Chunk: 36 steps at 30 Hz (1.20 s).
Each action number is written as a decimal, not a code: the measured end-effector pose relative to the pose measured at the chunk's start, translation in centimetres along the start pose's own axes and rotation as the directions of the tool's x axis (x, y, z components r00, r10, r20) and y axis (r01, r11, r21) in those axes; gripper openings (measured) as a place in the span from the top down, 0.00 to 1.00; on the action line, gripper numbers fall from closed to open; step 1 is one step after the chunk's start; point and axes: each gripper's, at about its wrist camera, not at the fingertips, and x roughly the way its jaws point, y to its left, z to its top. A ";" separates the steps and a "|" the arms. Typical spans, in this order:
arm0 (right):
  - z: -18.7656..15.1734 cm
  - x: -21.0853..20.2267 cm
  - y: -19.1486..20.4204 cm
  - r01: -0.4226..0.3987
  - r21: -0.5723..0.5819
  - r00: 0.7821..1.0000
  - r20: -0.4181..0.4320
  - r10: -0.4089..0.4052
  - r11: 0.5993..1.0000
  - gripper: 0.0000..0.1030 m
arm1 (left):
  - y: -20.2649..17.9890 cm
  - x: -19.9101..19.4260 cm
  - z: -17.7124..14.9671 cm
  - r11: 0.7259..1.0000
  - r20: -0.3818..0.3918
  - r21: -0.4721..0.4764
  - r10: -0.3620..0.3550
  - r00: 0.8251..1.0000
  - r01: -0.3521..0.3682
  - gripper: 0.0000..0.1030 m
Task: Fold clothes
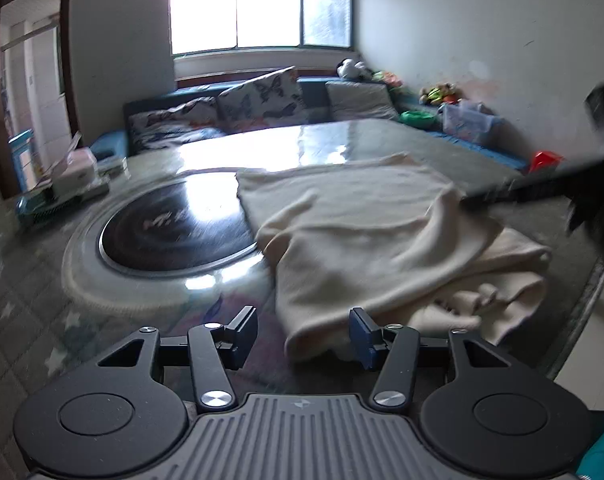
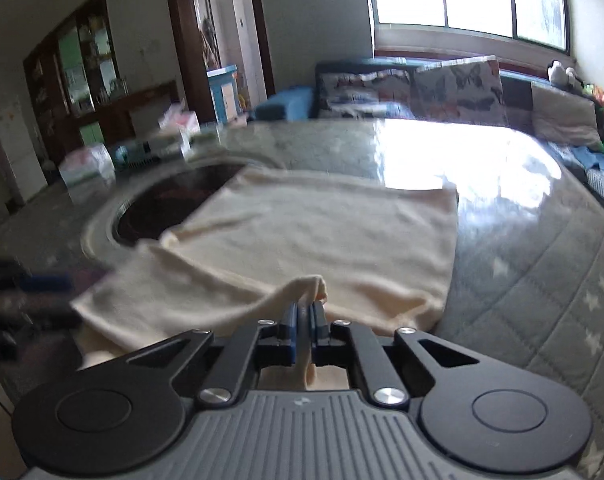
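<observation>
1. Left gripper (image 1: 303, 334) is wide open with nothing in it, hanging just short of the cream garment's (image 1: 365, 240) near hem.
2. That garment sprawls rumpled over the glass-topped table (image 1: 333, 140).
3. Right gripper (image 2: 305, 326) is pinched tight on a fabric edge; tugging one-handed could drag the whole thing skewed.

Cream garment (image 1: 365, 232), soft knit-looking fabric, lies on the glossy table in front of me. Far portion spread fairly flat, its far edge straight; one corner overlaps the dark round inset. Near portion bunched and doubled over in loose folds toward my side. From the right wrist view (image 2: 321, 240), a near edge is lifted into a peaked ridge.
</observation>
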 end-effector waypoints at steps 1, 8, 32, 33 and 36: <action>0.5 -0.5 0.3 -0.001 -0.014 1.000 0.020 0.001 1.000 0.95 | 0.1 0.1 -0.2 1.000 -0.001 -0.005 0.005 1.000 -0.005 0.48; 3.7 -3.4 2.5 0.005 -0.111 0.990 0.143 0.011 0.994 0.95 | -0.1 0.3 -0.6 0.999 0.011 0.002 0.039 0.999 -0.039 0.59; 0.5 0.1 0.3 0.072 -0.066 0.997 0.038 -0.070 0.995 0.92 | 0.4 1.3 4.3 1.000 0.050 -0.030 0.010 0.999 -0.009 0.90; 0.6 0.3 0.4 0.062 -0.070 0.997 0.040 -0.060 0.996 0.92 | 0.0 1.9 4.9 1.000 0.056 -0.024 0.004 0.998 -0.003 0.90; 0.8 1.1 0.9 0.042 -0.082 0.998 0.044 -0.038 0.996 0.92 | -1.2 3.9 6.3 1.000 0.063 -0.003 -0.016 0.998 0.016 0.90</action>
